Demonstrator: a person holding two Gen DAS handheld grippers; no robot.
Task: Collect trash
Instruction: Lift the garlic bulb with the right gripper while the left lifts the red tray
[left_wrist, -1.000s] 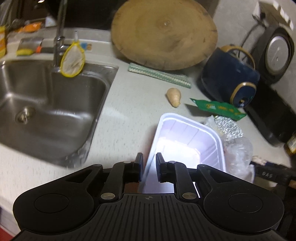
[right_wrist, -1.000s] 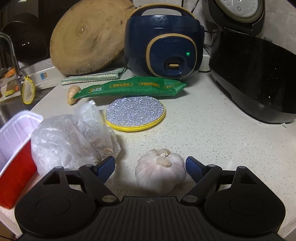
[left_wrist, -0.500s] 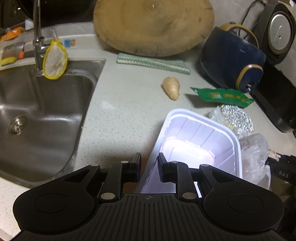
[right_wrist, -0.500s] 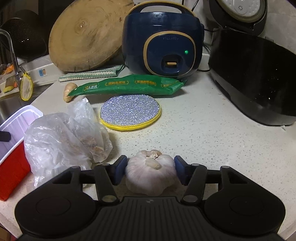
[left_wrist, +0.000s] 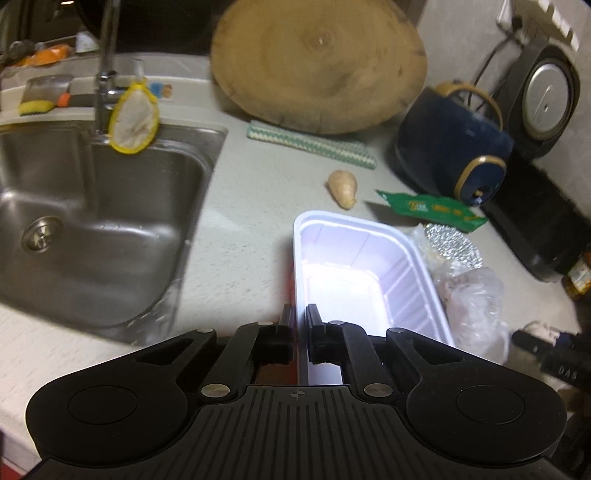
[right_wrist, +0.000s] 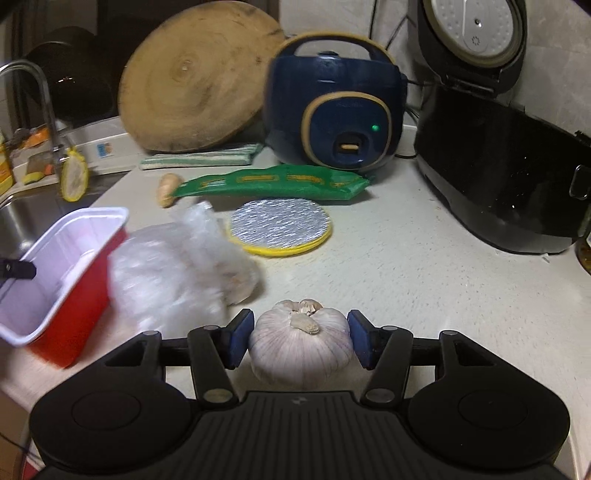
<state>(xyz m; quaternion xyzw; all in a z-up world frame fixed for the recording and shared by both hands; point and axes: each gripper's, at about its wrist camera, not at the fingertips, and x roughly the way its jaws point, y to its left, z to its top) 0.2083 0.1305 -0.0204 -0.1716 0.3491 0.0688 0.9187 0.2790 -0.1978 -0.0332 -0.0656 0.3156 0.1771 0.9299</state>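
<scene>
The garlic bulb (right_wrist: 300, 341), round and papery white with faint purple ribs and a dry stub on top, sits pinched between the blue pads of the right gripper (right_wrist: 300, 341), one pad against each flank; the jaws have just closed in on it. Whether it is clear of the speckled stone counter (right_wrist: 424, 280) cannot be told. Just to its left lies a crumpled clear plastic bag (right_wrist: 173, 269), blurred, with something pale inside. Touching the bag on the far side is a rectangular plastic tub (left_wrist: 369, 266), red outside and glossy white inside with ribbed walls and a rolled rim. The left gripper (left_wrist: 300, 315) has its thin black fingers pressed on the tub's near left wall, one inside, one outside; they have just closed.

Behind the bag rests a flat round pad (right_wrist: 280, 227) with a glittery silver face and yellow edging, and beyond it a long green foil packet (right_wrist: 273, 182). A knobbly beige piece of ginger (left_wrist: 343, 188) lies by the packet's left end. Farther back a thick round wooden board (left_wrist: 317, 62) leans over a folded striped cloth (left_wrist: 310, 144), beside a glossy navy rice cooker (right_wrist: 336, 103). A brushed steel sink (left_wrist: 92, 229) lies to the left
</scene>
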